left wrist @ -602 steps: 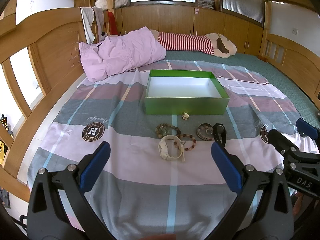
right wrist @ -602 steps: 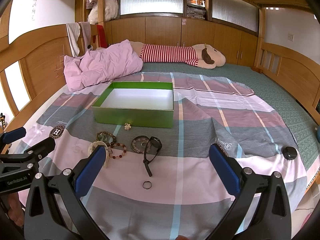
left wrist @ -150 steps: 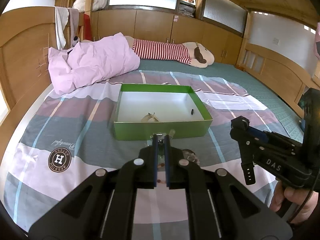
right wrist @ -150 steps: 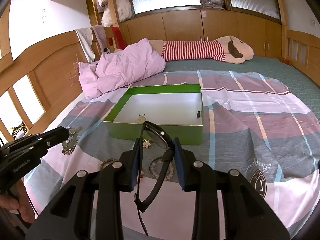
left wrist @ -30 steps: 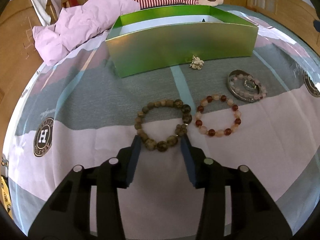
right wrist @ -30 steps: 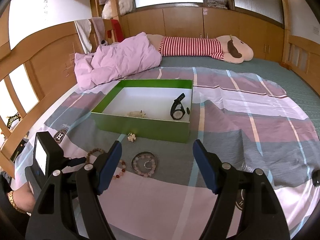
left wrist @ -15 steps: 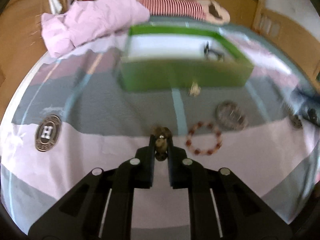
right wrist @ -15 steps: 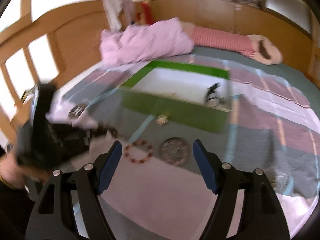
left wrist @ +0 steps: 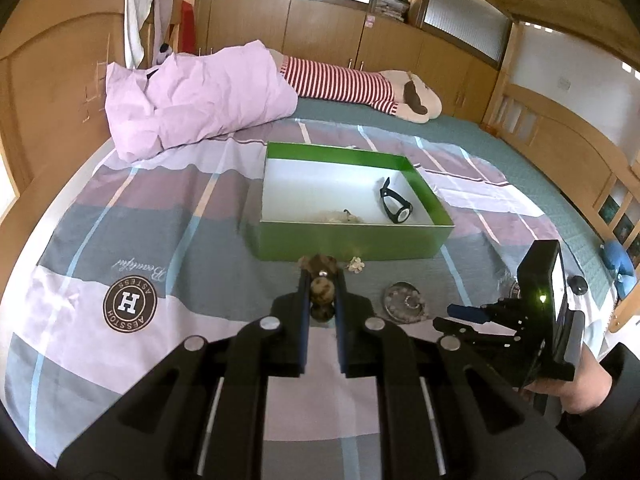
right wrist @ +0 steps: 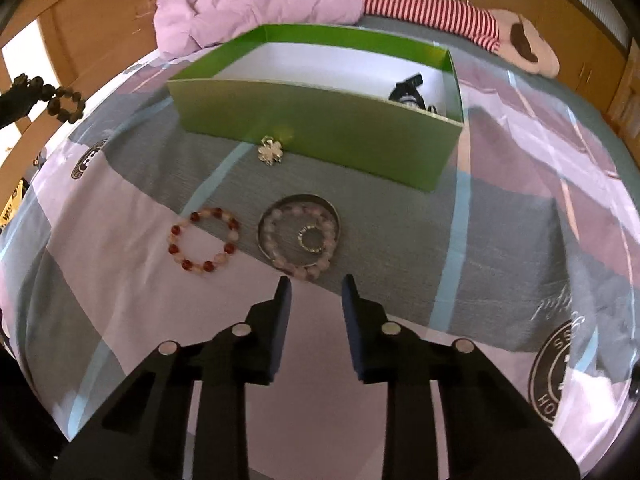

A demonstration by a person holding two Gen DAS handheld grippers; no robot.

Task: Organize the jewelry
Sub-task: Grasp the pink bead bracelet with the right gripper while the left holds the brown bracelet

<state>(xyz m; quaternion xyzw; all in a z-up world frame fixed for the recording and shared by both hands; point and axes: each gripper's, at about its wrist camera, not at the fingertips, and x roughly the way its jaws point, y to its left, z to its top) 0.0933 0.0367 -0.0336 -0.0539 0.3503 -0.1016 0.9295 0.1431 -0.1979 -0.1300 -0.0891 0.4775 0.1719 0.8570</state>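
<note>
My left gripper [left wrist: 322,280] is shut on a brown bead bracelet [left wrist: 322,289] and holds it above the bedspread. In the right wrist view the bracelet [right wrist: 64,104] dangles at the far left. My right gripper [right wrist: 316,286] is low over the bed, its jaws closing with nothing between them. It is just short of a round metal dish [right wrist: 296,199] that holds a pale pink bracelet and a ring. A red-and-pink bracelet [right wrist: 208,266] lies left of the dish. A clover brooch [right wrist: 271,151] lies by the green box [right wrist: 320,128], which holds a black watch [left wrist: 396,204].
A pink duvet [left wrist: 192,96] and a striped plush toy [left wrist: 344,84] lie behind the box. Wooden bed rails [left wrist: 560,136] run along both sides. A small black round object [left wrist: 578,284] sits at the bed's right edge. A hand in a dark sleeve [left wrist: 588,388] holds the right gripper.
My left gripper shut on the brown bracelet and lifted it off the bed. My right gripper came down towards the dish and its jaws narrowed.
</note>
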